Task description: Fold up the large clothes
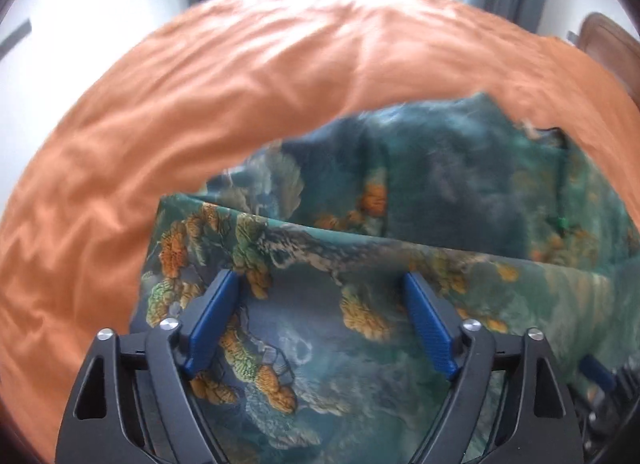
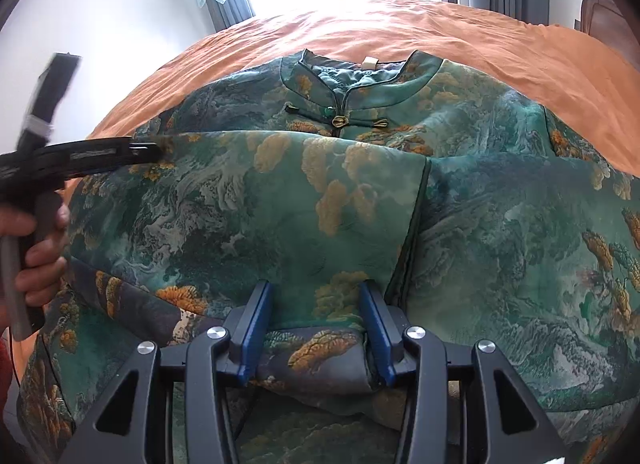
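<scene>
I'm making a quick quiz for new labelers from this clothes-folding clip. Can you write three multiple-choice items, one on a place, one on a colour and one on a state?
1. Where does the dress lie?
A. On a bed with a bedspread
B. In a basket
C. On a hanger

2. What colour is the bedspread?
A. White
B. Orange
C. Black

3. What is the state of the right gripper?
A. Wide open above bare bedspread
B. Out of view
C. Closed on a fold of the dress

Answers:
1. A, the patterned green dress is spread over the bedspread, collar toward the window.
2. B, orange cloth surrounds the dress in both views.
3. C, a bunched fold sits pinched between its blue pads; the left gripper stands open over the dress.
</scene>
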The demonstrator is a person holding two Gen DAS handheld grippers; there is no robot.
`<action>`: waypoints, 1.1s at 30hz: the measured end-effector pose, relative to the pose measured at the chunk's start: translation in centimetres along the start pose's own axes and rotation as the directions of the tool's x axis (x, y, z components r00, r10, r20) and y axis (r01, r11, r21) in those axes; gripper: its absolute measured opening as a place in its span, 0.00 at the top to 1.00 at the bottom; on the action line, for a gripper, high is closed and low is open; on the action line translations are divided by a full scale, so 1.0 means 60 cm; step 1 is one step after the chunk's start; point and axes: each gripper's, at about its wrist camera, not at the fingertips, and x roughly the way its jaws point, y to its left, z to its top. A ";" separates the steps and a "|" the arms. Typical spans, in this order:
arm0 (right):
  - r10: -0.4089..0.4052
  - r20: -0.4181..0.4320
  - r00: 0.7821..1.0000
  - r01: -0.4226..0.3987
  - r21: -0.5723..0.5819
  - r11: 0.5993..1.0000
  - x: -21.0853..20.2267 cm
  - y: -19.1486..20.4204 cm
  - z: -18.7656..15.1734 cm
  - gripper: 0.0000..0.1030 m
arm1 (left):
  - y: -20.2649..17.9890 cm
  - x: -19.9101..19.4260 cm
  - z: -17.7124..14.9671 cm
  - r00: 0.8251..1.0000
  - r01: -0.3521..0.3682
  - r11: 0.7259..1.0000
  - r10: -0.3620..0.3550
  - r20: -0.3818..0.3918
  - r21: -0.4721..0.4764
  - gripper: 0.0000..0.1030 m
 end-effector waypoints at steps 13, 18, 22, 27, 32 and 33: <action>-0.008 0.091 0.996 0.009 -0.008 1.000 -0.103 0.008 -0.033 0.50 | 0.022 -0.162 -0.124 0.983 0.069 0.990 -0.088 0.159 0.121 0.12; -0.022 0.104 0.994 0.032 -0.093 0.995 -0.192 0.016 -0.116 0.50 | 0.026 -0.254 -0.233 0.969 0.080 0.978 -0.122 0.214 0.191 0.08; -0.050 0.139 0.989 0.067 -0.122 0.990 -0.262 0.018 -0.197 0.42 | 0.031 -0.291 -0.297 0.967 0.107 0.976 -0.146 0.209 0.188 0.08; -0.100 0.164 0.981 0.113 -0.075 0.991 -0.315 0.009 -0.274 0.38 | 0.008 -0.324 -0.366 0.966 0.051 0.969 -0.109 0.235 0.243 0.08; -0.119 0.177 0.977 0.123 -0.011 0.992 -0.346 -0.008 -0.323 0.38 | -0.005 -0.348 -0.398 0.964 0.060 0.963 -0.124 0.234 0.263 0.08; -0.121 0.179 0.976 0.123 -0.003 0.992 -0.352 -0.010 -0.329 0.38 | -0.006 -0.351 -0.400 0.963 0.062 0.963 -0.127 0.237 0.263 0.08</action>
